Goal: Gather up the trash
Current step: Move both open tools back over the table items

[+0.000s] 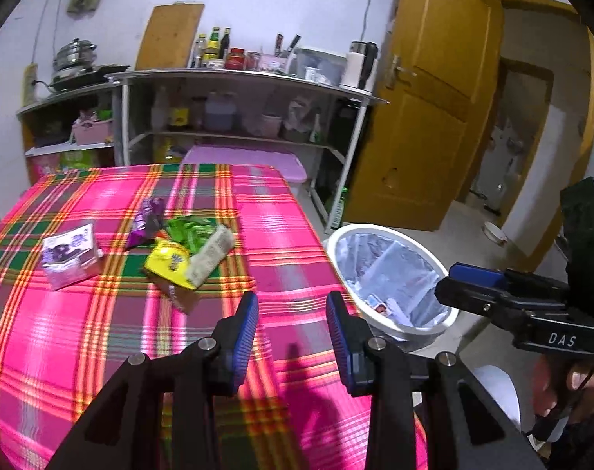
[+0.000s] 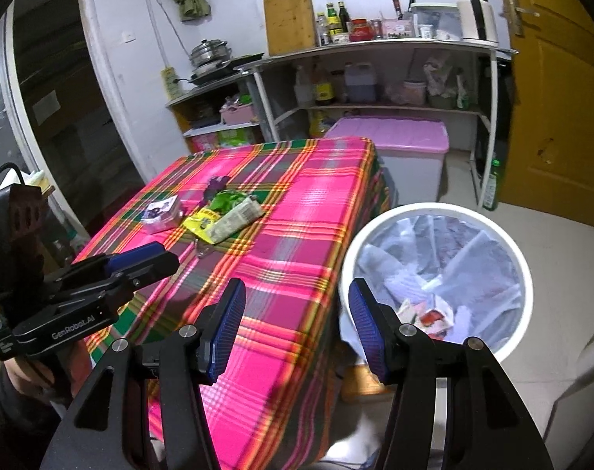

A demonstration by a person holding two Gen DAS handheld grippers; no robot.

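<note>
A pile of trash lies on the pink plaid table (image 1: 101,352): a yellow wrapper (image 1: 167,260), a green wrapper (image 1: 189,229), a grey-white packet (image 1: 212,254), a purple wrapper (image 1: 148,219) and a small purple-white carton (image 1: 69,256). The pile also shows in the right wrist view (image 2: 222,215). A white trash bin (image 2: 508,246) with a clear liner stands on the floor right of the table, with some trash inside. My left gripper (image 1: 293,301) is open and empty above the table's near edge. My right gripper (image 2: 297,290) is open and empty, between table edge and bin.
A metal shelf rack (image 1: 238,78) with bottles, a kettle and a cutting board stands behind the table. A pink-lidded storage box (image 2: 406,137) sits under it. A yellow door (image 1: 426,117) stands open at the right.
</note>
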